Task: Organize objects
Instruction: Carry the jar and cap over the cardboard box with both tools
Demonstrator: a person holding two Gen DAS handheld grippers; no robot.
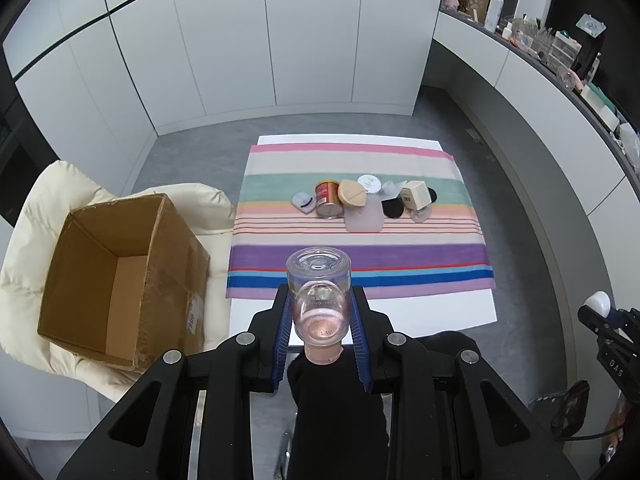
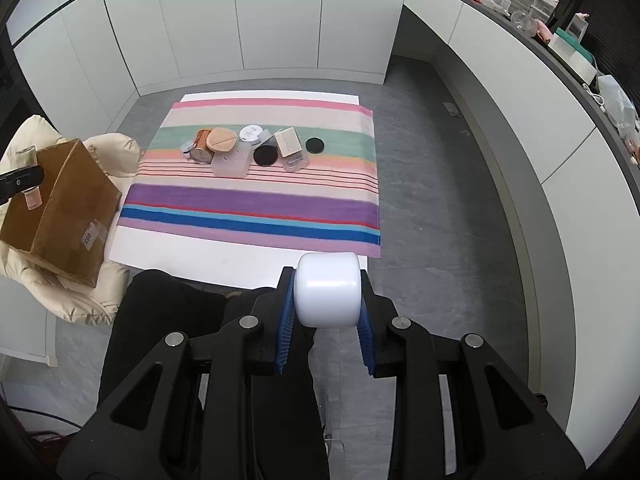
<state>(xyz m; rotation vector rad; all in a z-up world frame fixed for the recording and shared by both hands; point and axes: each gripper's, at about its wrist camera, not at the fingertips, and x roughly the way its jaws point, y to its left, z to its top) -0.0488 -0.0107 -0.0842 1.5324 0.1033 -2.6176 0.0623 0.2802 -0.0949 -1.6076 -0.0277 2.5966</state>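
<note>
left gripper (image 1: 320, 312): jaws clamped on a clear bottle (image 1: 319, 298), blue pads on both sides of its body; pink cap end toward the camera, clear base pointing away. Pinkish liquid inside.
right gripper (image 2: 328, 296): jaws clamped on a white jar (image 2: 327, 290), lying sideways between the blue pads, one pad on each flat end.
cardboard box (image 1: 120, 276): open, nothing visible inside, left of the left jaws, sitting on a cream cushion (image 1: 48, 200). In the right wrist view it is far left of the jaws, with the left gripper and its bottle just in front of it.
tabletop (image 1: 432, 312): white, ahead of and below both jaws, mostly covered by a striped cloth (image 1: 360, 256).
pile on cloth: well ahead of both jaws, in one row on the green and peach stripes.
- red tin (image 1: 329, 199), on its side, left part of the row
- tan round lid (image 1: 352, 193), leaning on the tin
- white round lid (image 1: 369, 183), behind
- frosted plastic container (image 1: 364, 218), nearest edge of the row
- black disc (image 1: 393, 209), right of the container
- small beige box (image 1: 416, 196), right end
- second black disc (image 2: 314, 145), apart, right of the box
person: dark trousers (image 2: 160, 320) below both jaws, at the near tabletop edge.
counter (image 1: 560, 60): far right, cluttered, items too small to tell.
</note>
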